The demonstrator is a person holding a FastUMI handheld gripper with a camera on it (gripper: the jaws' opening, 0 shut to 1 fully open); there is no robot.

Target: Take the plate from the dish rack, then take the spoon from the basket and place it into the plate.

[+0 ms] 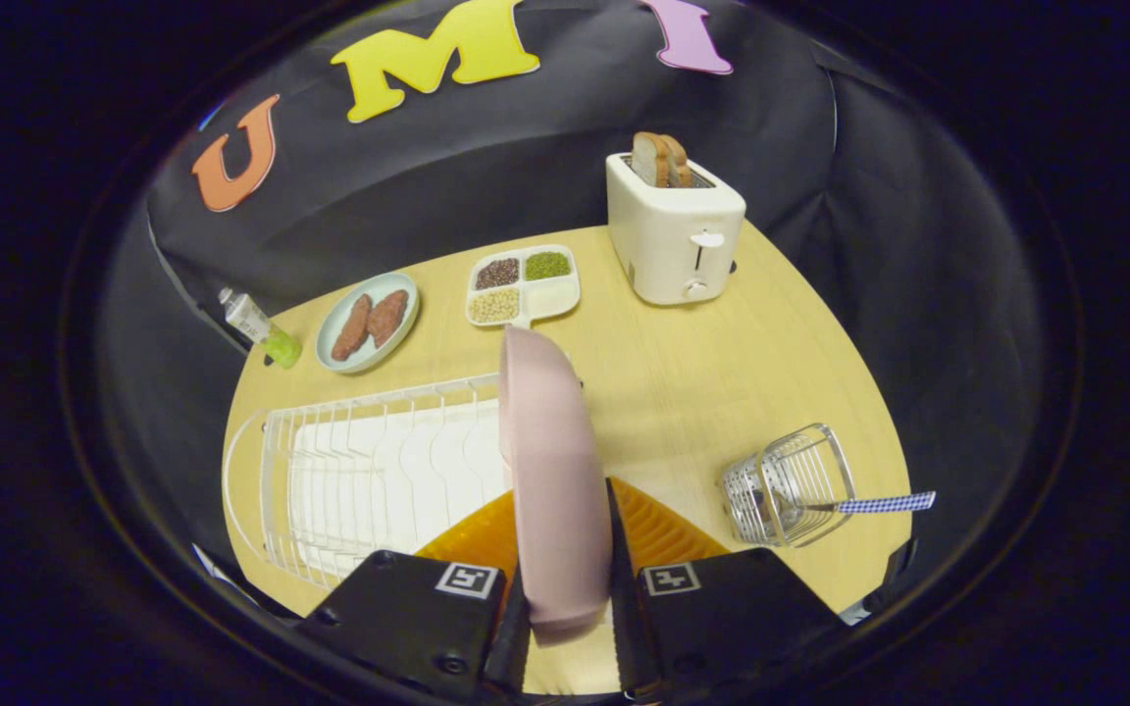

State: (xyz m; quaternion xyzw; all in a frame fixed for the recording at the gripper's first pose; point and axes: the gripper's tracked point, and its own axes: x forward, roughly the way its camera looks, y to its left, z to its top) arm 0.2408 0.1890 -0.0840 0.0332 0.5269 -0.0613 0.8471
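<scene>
A pink plate (pixel 550 471) stands on edge between my two fingers, held above the right end of the white wire dish rack (pixel 369 480). My gripper (pixel 565 549) is shut on its rim, one finger on each face. To the right of the fingers a small wire basket (pixel 789 485) stands on the wooden table (pixel 722 373). A spoon (pixel 869 504) with a blue-checked handle lies in it, the handle sticking out to the right.
Beyond the plate sit a divided tray of grains (pixel 523 284), a light plate with two brown patties (pixel 369 321), a white toaster with bread slices (pixel 675 230) and a small green-capped tube (pixel 261 328). Bare table lies between the rack and the basket.
</scene>
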